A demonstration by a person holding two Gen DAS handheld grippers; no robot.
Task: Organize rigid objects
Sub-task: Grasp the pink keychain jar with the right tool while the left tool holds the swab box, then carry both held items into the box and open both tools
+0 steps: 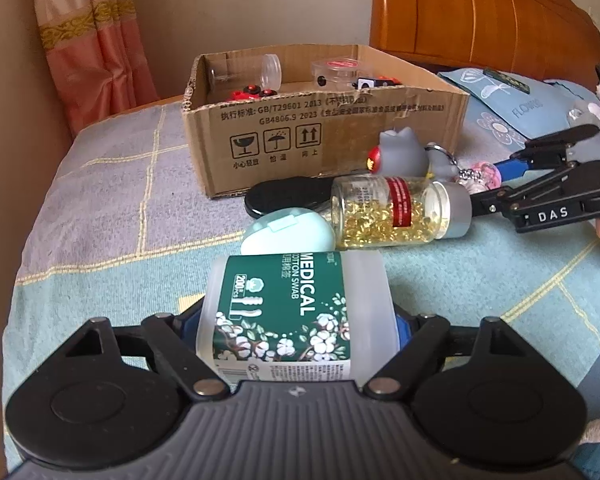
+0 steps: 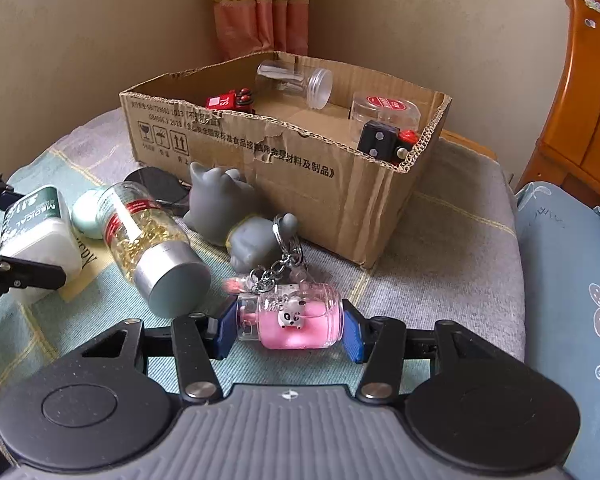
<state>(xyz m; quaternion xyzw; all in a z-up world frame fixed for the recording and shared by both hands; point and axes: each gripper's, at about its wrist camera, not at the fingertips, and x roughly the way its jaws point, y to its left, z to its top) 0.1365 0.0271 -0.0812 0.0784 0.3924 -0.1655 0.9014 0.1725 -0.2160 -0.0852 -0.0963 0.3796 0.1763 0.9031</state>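
Pink fills the little jar (image 2: 296, 322) you have in the right gripper (image 2: 290, 330): its blue pads (image 2: 227, 330) are clenched on the jar's two ends, so the jar's long axis runs straight across the jaws, with the keychain (image 2: 278, 260) trailing away from you towards the box (image 2: 300, 160). The jar sits low against the bed (image 2: 440, 248), just this side of the box's near wall.

In the left gripper (image 1: 296, 332) the swab tub (image 1: 290, 308) lies between the jaws with its long axis pointing away from you, towards the box. The blue pads (image 1: 402, 330) show at both flanks of the tub, but you cannot tell from either view whether they press on it or only flank it. The tub looks to be resting on the bed.

Everything turns on the box being ahead of both hands and its rim higher than what you hold. I judge that each load must rise before it goes forward. The right hand looks nearer the box's near wall; the left has the mint case (image 1: 288, 232), the pill bottle (image 1: 396, 216) and a black disc (image 1: 288, 196) lying between its tub and the box.

The right view looks down into the box and shows open floor in the middle, among a clear jar (image 2: 296, 80), a red toy (image 2: 232, 100) and a black cube (image 2: 380, 140). The left view shows only their tops over the rim. The left view, in turn, shows the right gripper from the side, beside the bottle's cap and the grey toys (image 1: 408, 152).
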